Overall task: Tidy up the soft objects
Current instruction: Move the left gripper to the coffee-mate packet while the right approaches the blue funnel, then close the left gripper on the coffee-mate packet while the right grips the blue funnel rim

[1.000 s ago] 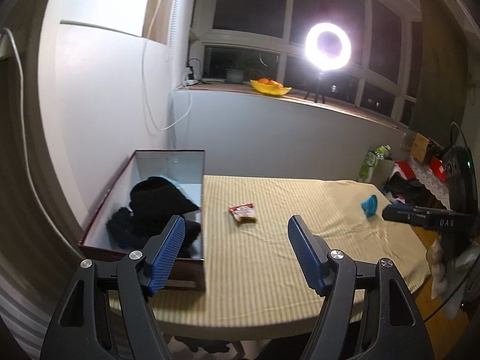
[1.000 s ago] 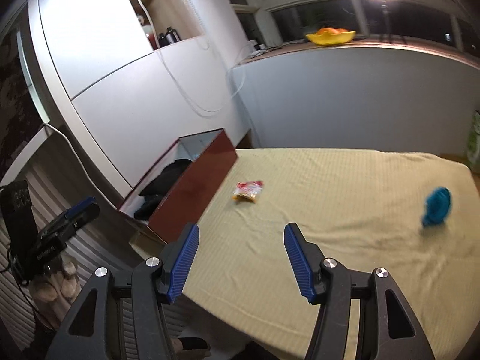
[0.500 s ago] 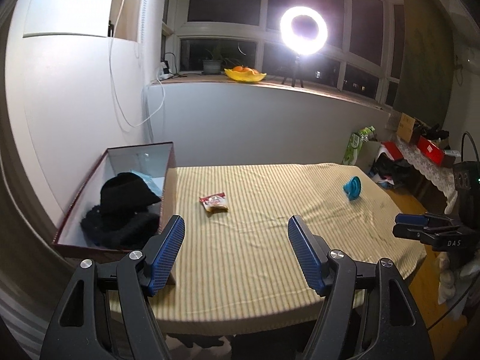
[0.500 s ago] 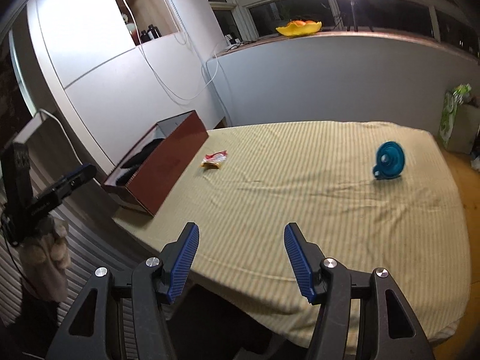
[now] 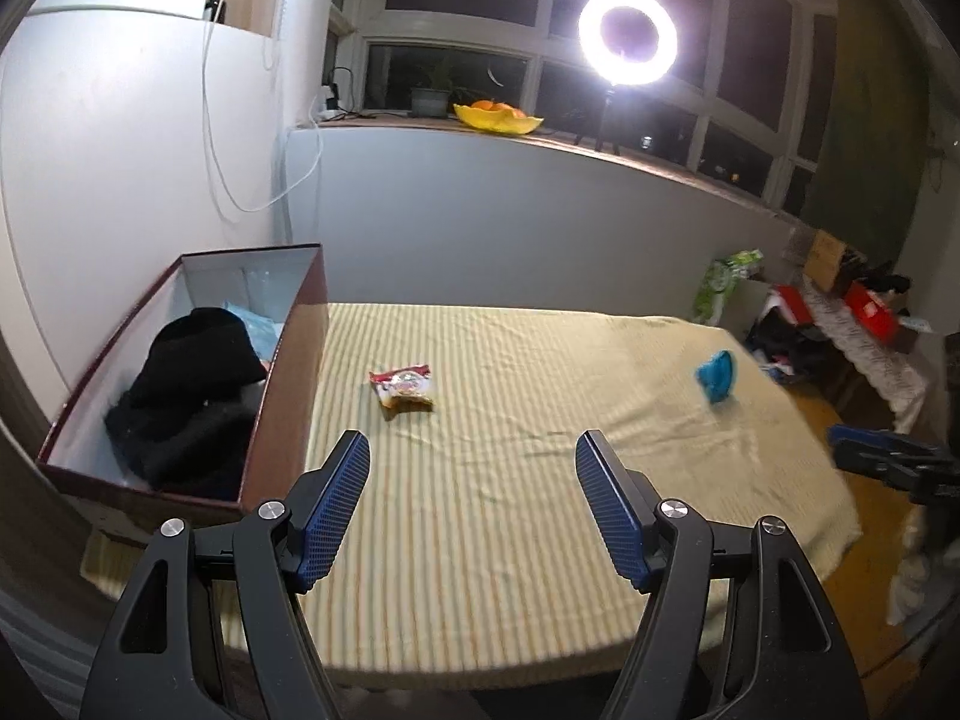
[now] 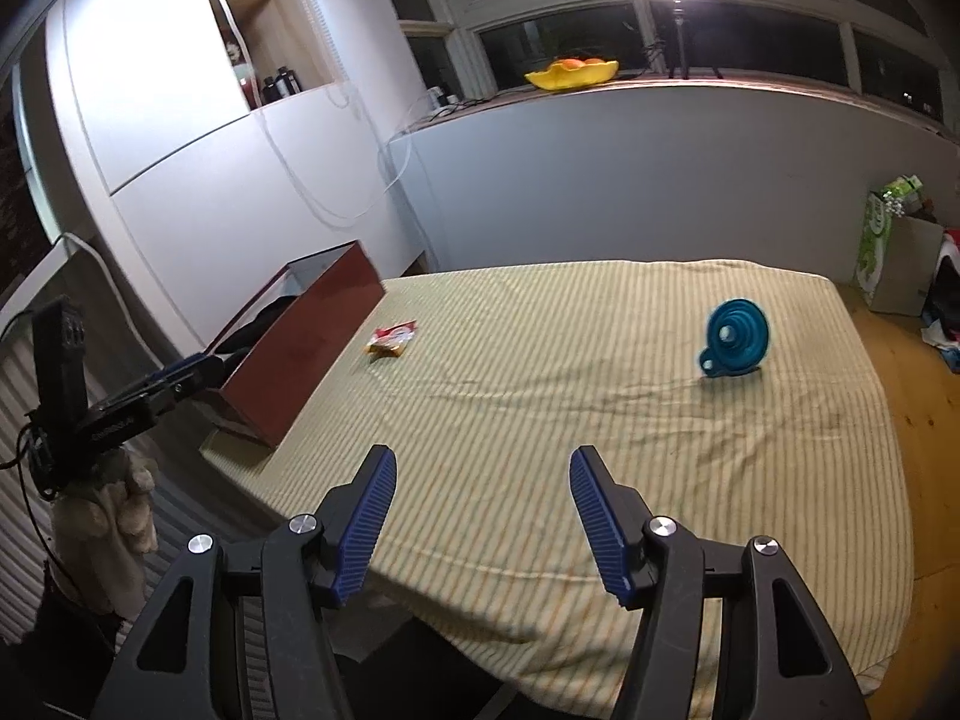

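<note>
Nearest, both tongs released, nothing btwn jaws: left gripper [image 5: 471, 492] spread wide over near edge of striped cloth [image 5: 510, 540], right gripper [image 6: 483, 504] parted somewhat narrower, likewise over bare cloth near bed's front edge. Neither touched anything.

Further out, ahead and slightly left of left gripper: small snack packet [image 5: 403, 387], flat on cloth, just beside box but outside it. Seen from right wrist too, well ahead and to left [image 6: 391, 341]. Left of left gripper, alongside bed edge: open red-brown box [image 5: 282, 396], w/ black soft garments [image 5: 186, 396] piled inside and sth pale blue [image 5: 255, 330] behind them, partly hidden, type unclear.

Ahead and right of right gripper, well apart from box: teal collapsible funnel [image 6: 735, 339], propped on its edge on cloth. Looked like silicone, so prob. counted as soft.

Judged progress: partway, maybe over half. Black clothing and blue item already boxed; packet and funnel left on cloth. Packet looked the likely next pick for left, funnel for right. Whether more items waited out of view, couldn't tell.

Farthest: ring light [image 5: 627, 36] and yellow bowl [image 5: 498, 117] on sill, not part of job.
</note>
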`<state>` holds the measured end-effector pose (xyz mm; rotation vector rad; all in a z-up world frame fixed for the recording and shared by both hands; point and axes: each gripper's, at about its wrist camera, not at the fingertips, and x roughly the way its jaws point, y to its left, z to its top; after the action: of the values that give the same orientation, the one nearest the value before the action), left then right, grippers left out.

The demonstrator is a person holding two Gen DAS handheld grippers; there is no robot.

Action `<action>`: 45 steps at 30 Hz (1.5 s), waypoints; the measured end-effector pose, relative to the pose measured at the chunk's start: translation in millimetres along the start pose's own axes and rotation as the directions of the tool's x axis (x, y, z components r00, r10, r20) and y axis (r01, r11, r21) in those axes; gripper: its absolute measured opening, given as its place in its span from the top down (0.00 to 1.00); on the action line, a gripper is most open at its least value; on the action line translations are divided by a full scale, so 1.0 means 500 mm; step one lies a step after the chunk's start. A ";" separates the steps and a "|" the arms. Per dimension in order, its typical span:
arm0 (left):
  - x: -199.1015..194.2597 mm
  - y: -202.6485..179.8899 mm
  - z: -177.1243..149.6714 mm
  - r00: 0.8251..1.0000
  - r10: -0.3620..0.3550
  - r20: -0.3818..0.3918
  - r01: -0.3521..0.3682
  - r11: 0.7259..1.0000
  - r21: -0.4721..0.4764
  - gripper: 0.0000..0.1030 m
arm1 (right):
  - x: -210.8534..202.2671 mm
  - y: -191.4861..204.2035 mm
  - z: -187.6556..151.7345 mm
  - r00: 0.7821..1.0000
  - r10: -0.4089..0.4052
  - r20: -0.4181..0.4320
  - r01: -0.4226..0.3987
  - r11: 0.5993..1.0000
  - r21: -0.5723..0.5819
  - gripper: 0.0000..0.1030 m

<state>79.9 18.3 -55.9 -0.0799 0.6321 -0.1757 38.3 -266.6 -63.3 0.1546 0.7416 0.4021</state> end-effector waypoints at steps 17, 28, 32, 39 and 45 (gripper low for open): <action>0.260 -0.005 0.043 0.983 0.036 -0.180 -0.042 0.999 -0.033 0.30 | 0.124 -0.189 0.105 0.983 -0.174 -0.064 0.176 0.984 0.025 0.24; 0.366 0.036 0.061 0.967 0.096 -0.236 -0.108 0.994 -0.036 0.30 | 0.229 -0.259 0.135 0.986 -0.102 -0.128 0.111 0.992 0.063 0.24; 0.390 0.044 0.058 0.960 0.126 -0.252 -0.136 0.990 -0.023 0.30 | 0.253 -0.263 0.142 0.984 -0.102 -0.144 0.110 0.993 0.047 0.24; 0.419 0.056 0.050 0.950 0.148 -0.276 -0.158 0.987 -0.015 0.30 | 0.289 -0.269 0.150 0.978 -0.133 -0.162 0.137 0.990 0.017 0.24; 0.438 0.056 0.045 0.943 0.164 -0.290 -0.171 0.985 0.004 0.30 | 0.309 -0.281 0.155 0.973 -0.158 -0.170 0.160 0.987 -0.001 0.24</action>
<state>270.9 5.0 -168.4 -0.0204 0.9303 -0.0147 236.3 -331.1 -142.1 0.0722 0.9179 0.2602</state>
